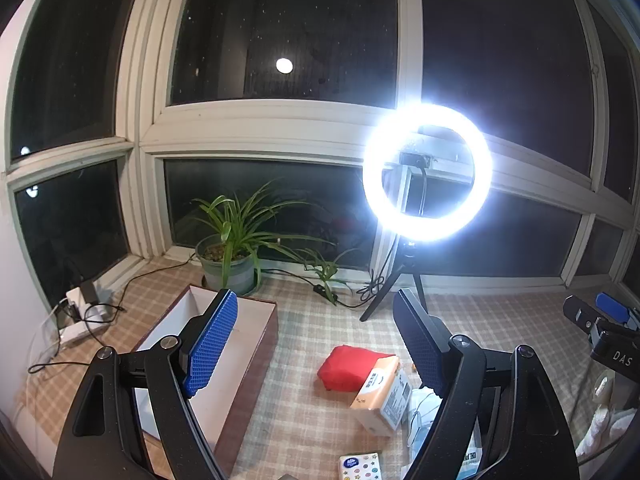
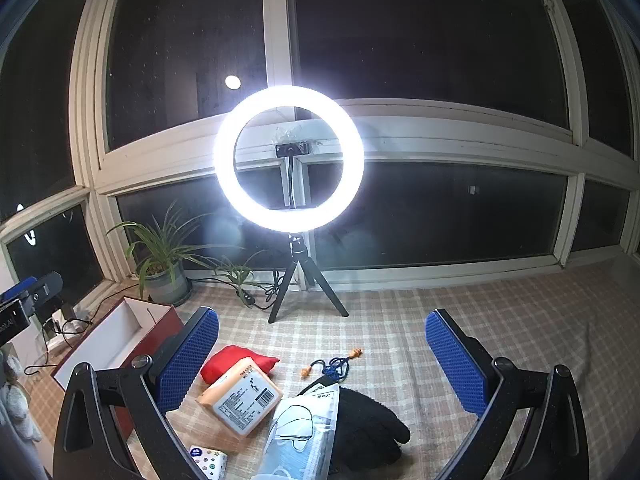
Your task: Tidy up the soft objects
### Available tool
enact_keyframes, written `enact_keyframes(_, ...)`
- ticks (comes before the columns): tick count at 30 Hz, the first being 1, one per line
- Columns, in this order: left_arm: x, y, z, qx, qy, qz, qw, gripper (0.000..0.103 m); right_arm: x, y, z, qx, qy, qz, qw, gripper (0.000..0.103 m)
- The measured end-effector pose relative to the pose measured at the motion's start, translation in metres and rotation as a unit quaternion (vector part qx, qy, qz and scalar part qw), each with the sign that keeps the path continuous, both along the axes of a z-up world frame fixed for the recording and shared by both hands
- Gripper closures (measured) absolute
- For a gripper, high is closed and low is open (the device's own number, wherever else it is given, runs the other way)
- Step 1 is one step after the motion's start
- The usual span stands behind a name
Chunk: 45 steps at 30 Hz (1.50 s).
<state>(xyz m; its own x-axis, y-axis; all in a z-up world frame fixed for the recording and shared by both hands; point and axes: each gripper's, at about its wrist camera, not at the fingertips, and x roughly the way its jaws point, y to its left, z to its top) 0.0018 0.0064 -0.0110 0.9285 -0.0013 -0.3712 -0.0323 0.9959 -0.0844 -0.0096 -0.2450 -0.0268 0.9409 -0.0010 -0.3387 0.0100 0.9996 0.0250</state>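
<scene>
Soft items lie on the checked cloth: a red pouch (image 2: 236, 362), an orange tissue pack (image 2: 240, 400) leaning on it, a clear bag of face masks (image 2: 300, 432), a black knitted glove (image 2: 368, 428), orange earplugs on a blue cord (image 2: 336, 364) and a small star-printed tissue pack (image 2: 208, 462). My right gripper (image 2: 322, 360) hangs open above them, holding nothing. My left gripper (image 1: 316, 344) is also open and empty, between the white-lined maroon box (image 1: 256, 392) on its left and the red pouch (image 1: 348, 368) and tissue pack (image 1: 382, 396) below it.
A lit ring light on a tripod (image 2: 288, 156) stands at the back by the window. A potted plant (image 1: 228, 264) sits behind the box. A power strip with cables (image 1: 76, 316) lies at far left. A white plush thing (image 1: 600, 428) lies at the right edge.
</scene>
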Motion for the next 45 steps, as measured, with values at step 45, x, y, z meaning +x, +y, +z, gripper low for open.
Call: enact_keyframes(45, 0.0015, -0.001, -0.0016, -0.001, 0.004, 0.0, 1.0, 0.023, -0.0004, 0.0054, -0.0027, -0.003, 0.001, 0.006, 1.0, 0.001)
